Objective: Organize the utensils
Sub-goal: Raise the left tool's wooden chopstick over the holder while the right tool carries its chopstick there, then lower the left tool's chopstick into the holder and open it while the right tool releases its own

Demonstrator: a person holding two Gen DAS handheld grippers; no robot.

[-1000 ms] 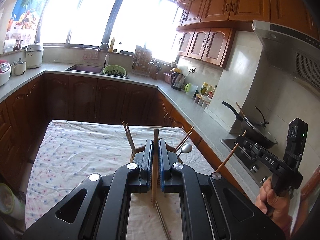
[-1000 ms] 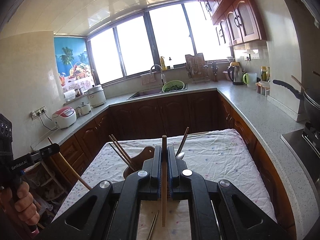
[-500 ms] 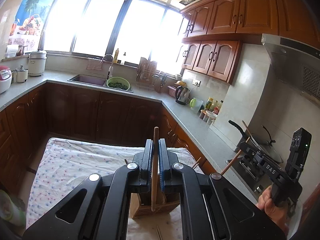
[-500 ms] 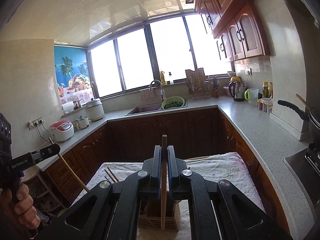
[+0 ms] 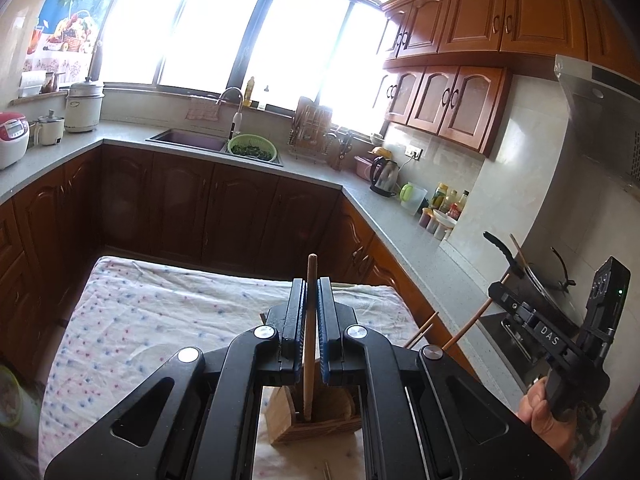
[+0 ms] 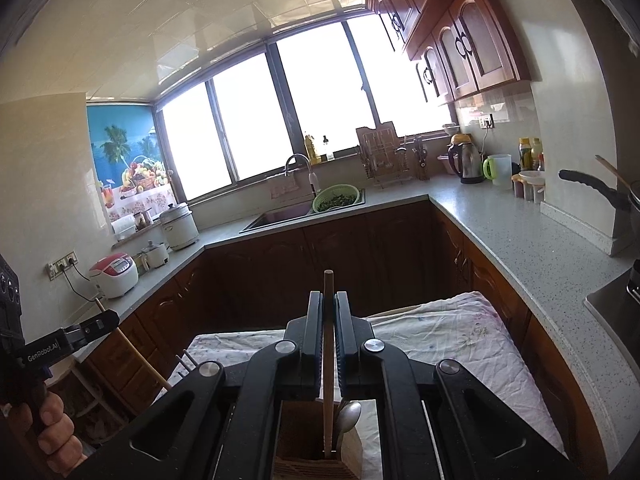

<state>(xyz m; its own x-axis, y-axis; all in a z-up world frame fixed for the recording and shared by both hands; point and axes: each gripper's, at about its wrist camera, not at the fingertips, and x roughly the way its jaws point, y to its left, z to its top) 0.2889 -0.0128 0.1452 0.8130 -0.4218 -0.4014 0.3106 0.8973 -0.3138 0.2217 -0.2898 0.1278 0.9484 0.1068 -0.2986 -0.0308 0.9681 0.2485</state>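
Bright windows (image 5: 208,28), wooden cabinets (image 5: 472,20), grey countertop (image 6: 500,232)

Your left gripper (image 5: 311,312), black arms, blue pads, round silver screws, your right gripper (image 6: 328,328) the same (its side reads "DAS", the left's reads "GenRobot.AI"), a small green light.

"DAS" on the right gripper (image 5: 500,292) – "GenRobot.AI" (white print) on the left gripper (image 6: 108,320).

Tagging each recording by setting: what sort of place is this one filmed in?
A home kitchen, most likely. A sink is set into an L-shaped grey counter under wide windows, wooden wall cabinets hang above, and a kettle and rice cooker stand on the counter.
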